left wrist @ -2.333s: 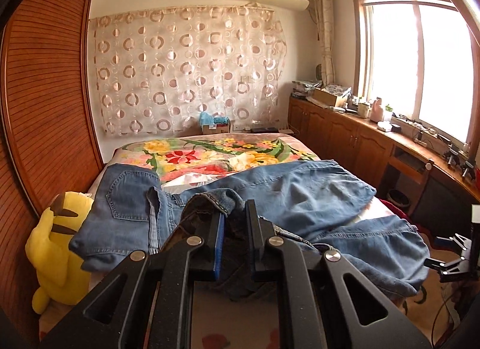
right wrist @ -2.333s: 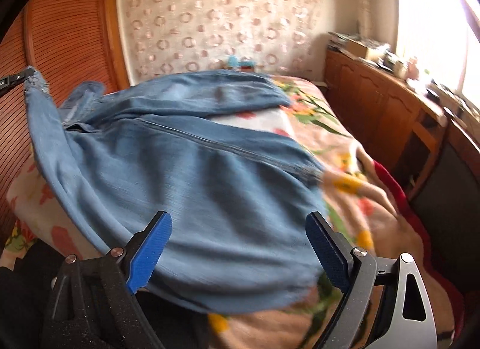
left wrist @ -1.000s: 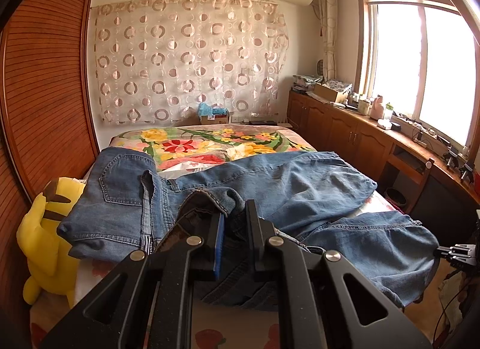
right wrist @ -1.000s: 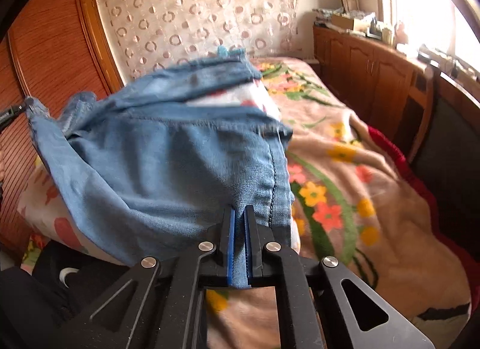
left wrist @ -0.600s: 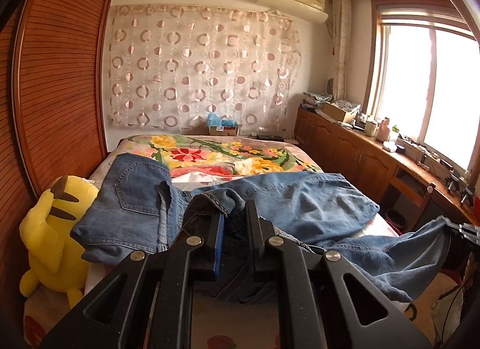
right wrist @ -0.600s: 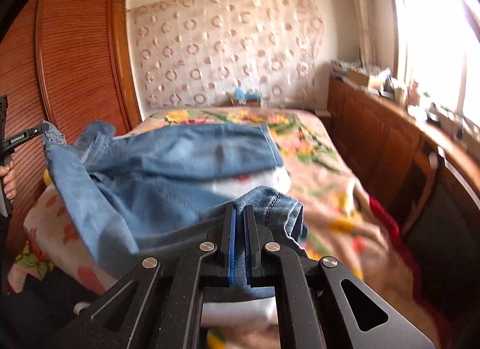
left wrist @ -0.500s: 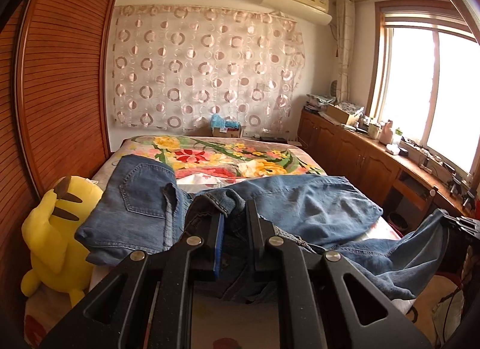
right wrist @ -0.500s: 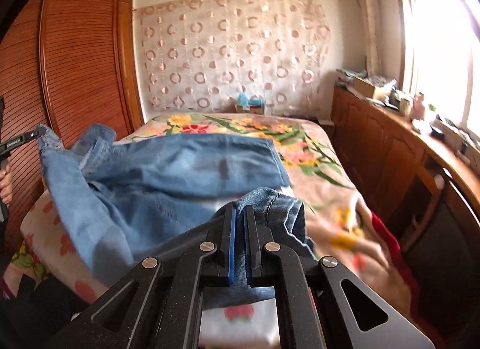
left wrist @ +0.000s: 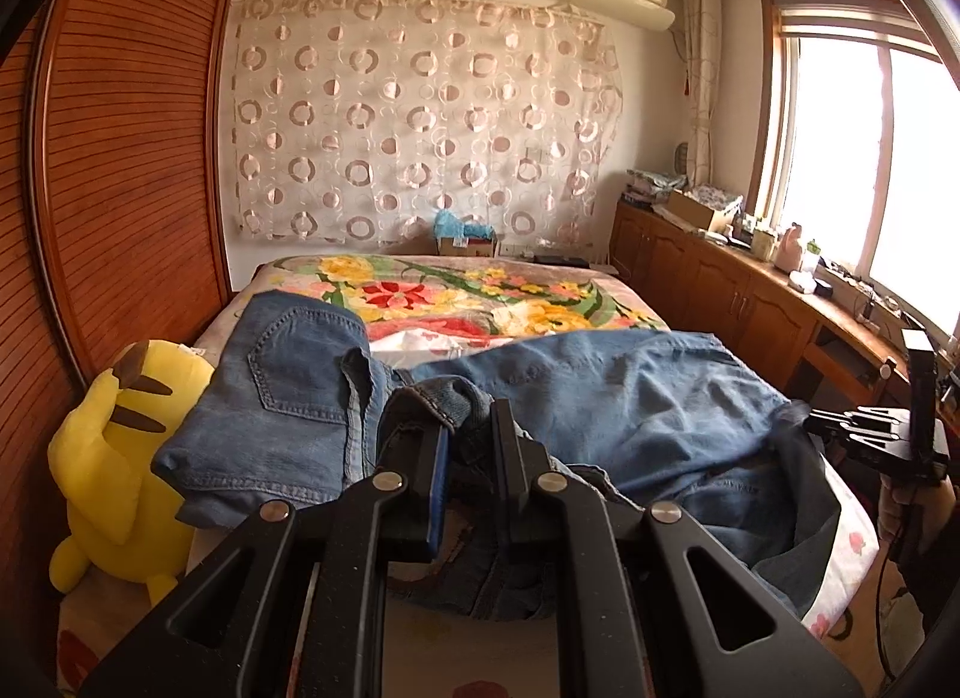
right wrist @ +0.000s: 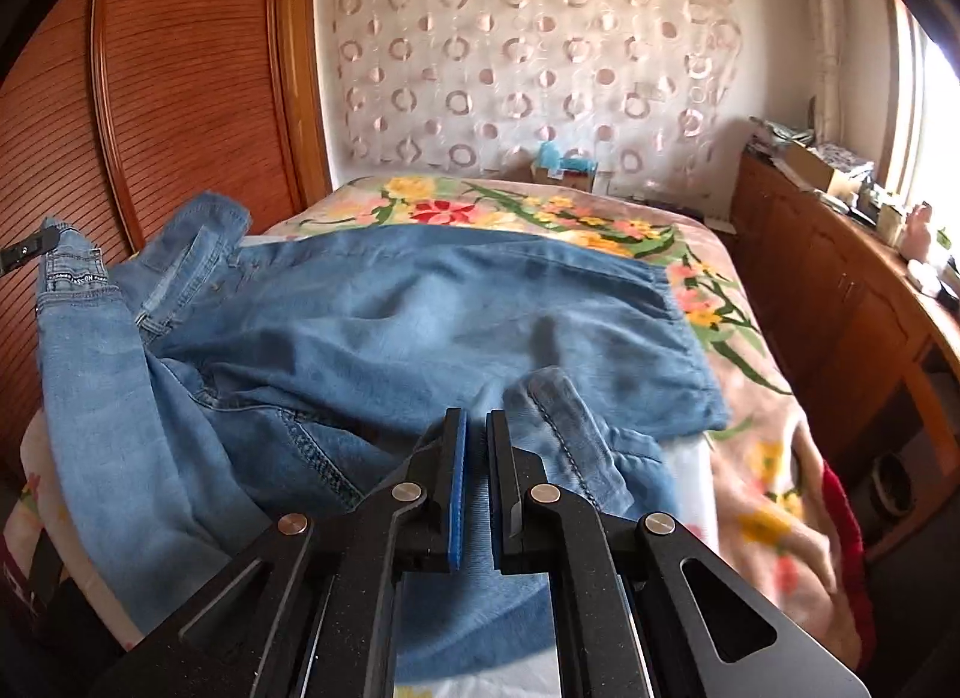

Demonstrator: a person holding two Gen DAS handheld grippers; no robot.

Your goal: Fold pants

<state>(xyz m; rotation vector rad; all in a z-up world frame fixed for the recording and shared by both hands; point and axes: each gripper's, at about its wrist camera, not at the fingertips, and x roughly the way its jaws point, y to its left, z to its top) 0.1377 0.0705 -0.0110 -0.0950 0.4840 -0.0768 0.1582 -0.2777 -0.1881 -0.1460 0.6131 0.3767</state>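
Blue jeans (left wrist: 630,398) lie across the flowered bed, seat pocket at the left and legs running right. My left gripper (left wrist: 469,416) is shut on a bunched fold of the waistband, which is raised off the bed. My right gripper (right wrist: 474,419) is shut on the hem end of the near leg (right wrist: 558,398) and holds it above the far leg (right wrist: 420,302). In the left wrist view the right gripper (left wrist: 807,421) shows at the right edge with denim hanging from it. In the right wrist view the left gripper's tip (right wrist: 30,245) shows at the far left, pinching the waistband.
A yellow plush toy (left wrist: 114,458) leans at the bed's left side, against the wooden wardrobe (left wrist: 120,158). Low wooden cabinets (left wrist: 720,290) with clutter run under the window on the right. A small box (left wrist: 465,242) stands at the bed's head. The floral blanket (left wrist: 480,296) lies bare beyond the jeans.
The right gripper has carried the leg hem up and in over the bed, so the near leg now drapes toward the far leg. The left gripper has shifted only slightly, still gripping the waistband.
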